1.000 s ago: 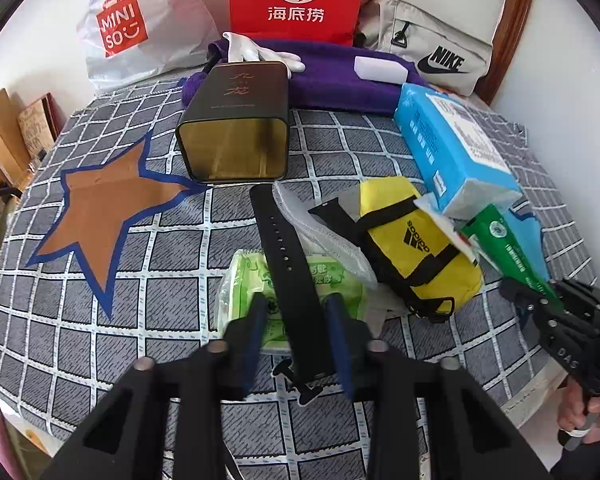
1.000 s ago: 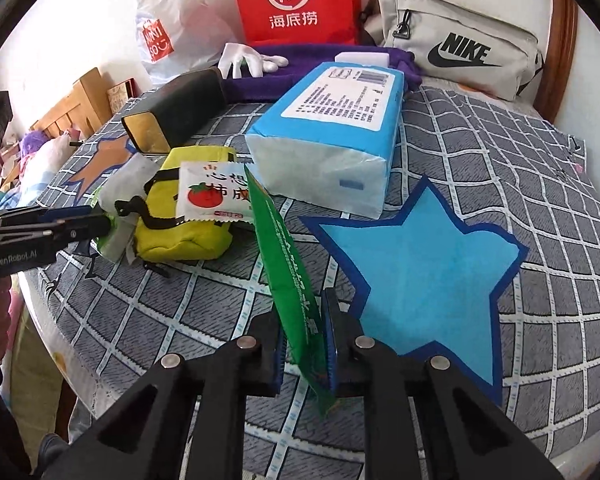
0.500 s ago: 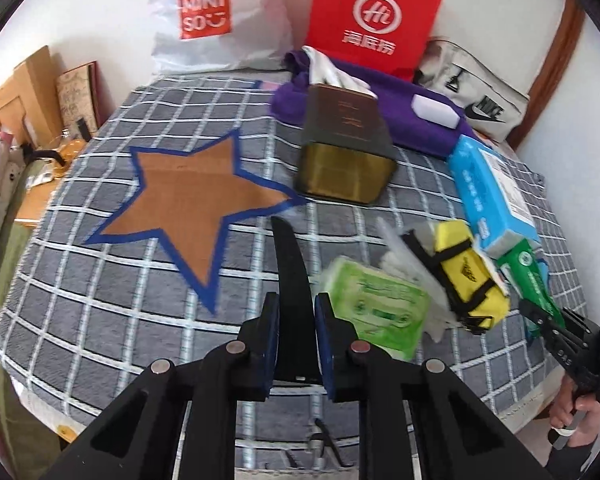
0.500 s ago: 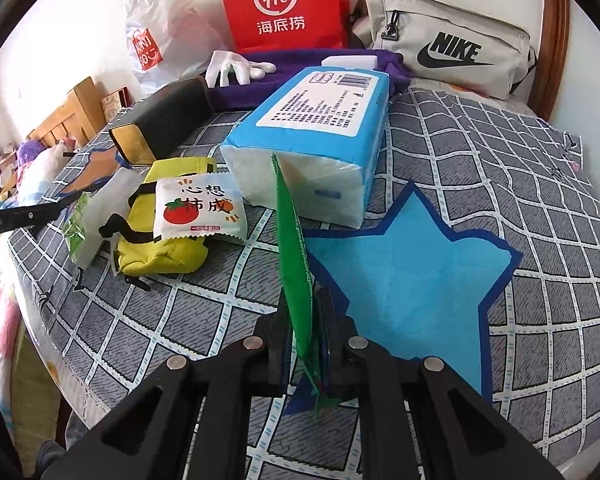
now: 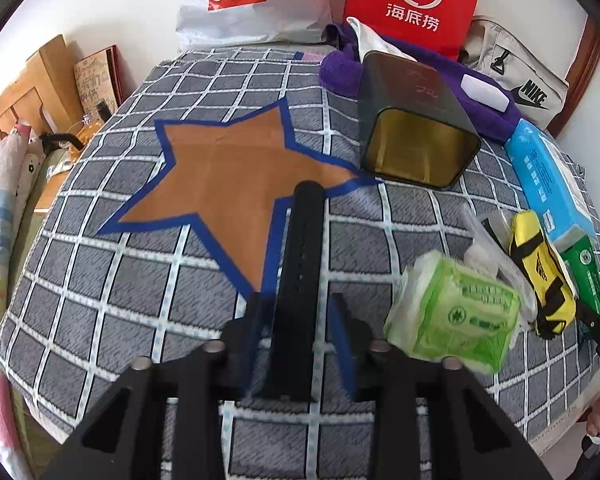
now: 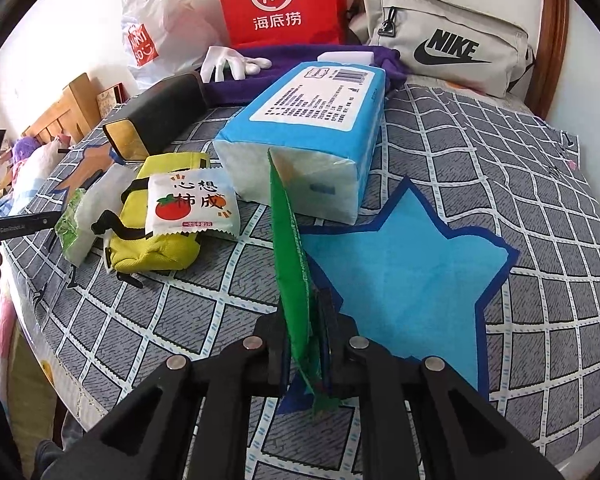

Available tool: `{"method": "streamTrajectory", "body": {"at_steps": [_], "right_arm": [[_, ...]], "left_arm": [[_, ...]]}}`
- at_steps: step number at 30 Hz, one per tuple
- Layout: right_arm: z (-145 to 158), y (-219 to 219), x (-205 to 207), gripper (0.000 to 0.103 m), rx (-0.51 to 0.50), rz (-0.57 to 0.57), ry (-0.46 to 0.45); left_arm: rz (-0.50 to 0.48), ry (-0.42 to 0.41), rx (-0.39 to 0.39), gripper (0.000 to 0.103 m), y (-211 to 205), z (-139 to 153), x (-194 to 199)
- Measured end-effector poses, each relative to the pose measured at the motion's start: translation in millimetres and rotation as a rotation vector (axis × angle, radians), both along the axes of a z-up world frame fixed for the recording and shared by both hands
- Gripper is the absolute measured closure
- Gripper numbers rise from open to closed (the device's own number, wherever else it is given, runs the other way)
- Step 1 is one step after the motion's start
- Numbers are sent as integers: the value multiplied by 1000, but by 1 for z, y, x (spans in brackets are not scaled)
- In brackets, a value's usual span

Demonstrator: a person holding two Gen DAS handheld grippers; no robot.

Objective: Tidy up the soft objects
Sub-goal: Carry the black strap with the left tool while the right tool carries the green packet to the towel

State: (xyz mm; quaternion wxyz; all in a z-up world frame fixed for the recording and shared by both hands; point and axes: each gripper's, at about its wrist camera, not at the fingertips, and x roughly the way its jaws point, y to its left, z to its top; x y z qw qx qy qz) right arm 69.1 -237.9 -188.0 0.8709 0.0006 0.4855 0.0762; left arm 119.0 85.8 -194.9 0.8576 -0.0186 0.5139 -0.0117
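Just now the left gripper (image 5: 298, 334) has been opening its jaws around the long black perforated rubber strap (image 5: 302, 264); the pads stand clear of the strap on both sides, so the strap looks released or about to be. Its long axis runs straight ahead along the fingers, its far rounded tip lying over the lower right arm of the brown fabric star with a blue border (image 5: 228, 184) sewn on the grey checked bed cover (image 5: 100, 304). That is the relation the next move turns on, as I judge it: the strap already points into the brown star, so backing the left gripper out along that same line should leave it there, while a sideways pull might drag it off the patch.

Meanwhile the right gripper (image 6: 306, 354) is clamped on a flat green foil packet (image 6: 290, 248), held on edge and rising away from the fingers. The light blue fabric star with a dark blue border (image 6: 412, 272) lies just right of and ahead of it, so the right hand is plainly the nearer one for that patch.

Between the two stars sit a light green wrapped tissue pack (image 5: 456, 320), a small yellow zip pouch with black straps (image 5: 540, 272) and a large blue tissue pack (image 6: 312, 120), with a dark square tin lying on its side (image 5: 416, 136) beyond.
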Motion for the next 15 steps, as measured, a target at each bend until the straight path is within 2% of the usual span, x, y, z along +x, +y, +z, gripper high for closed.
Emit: {"method": "streamTrajectory", "body": {"at_steps": [1, 5, 6, 7, 8, 11, 15], "right_arm": [[0, 0, 1, 91, 1, 1, 1], [0, 0, 7, 91, -10, -2, -6], [0, 0, 7, 91, -15, -1, -7], [0, 2, 8, 91, -24, 2, -11], [0, 3, 8, 91, -32, 6, -14], [1, 5, 6, 92, -33, 19, -15], [7, 5, 2, 94, 15, 36, -15]], "left_arm": [[-4, -5, 6, 52, -2, 0, 3], [-13, -32, 48, 52, -9, -3, 13], [-20, -36, 42, 62, -10, -3, 15], [-31, -41, 32, 77, -11, -2, 15], [-38, -41, 25, 83, -12, -1, 17], [-51, -35, 33, 83, -14, 0, 19], [-34, -32, -31, 83, -4, 4, 19]]}}
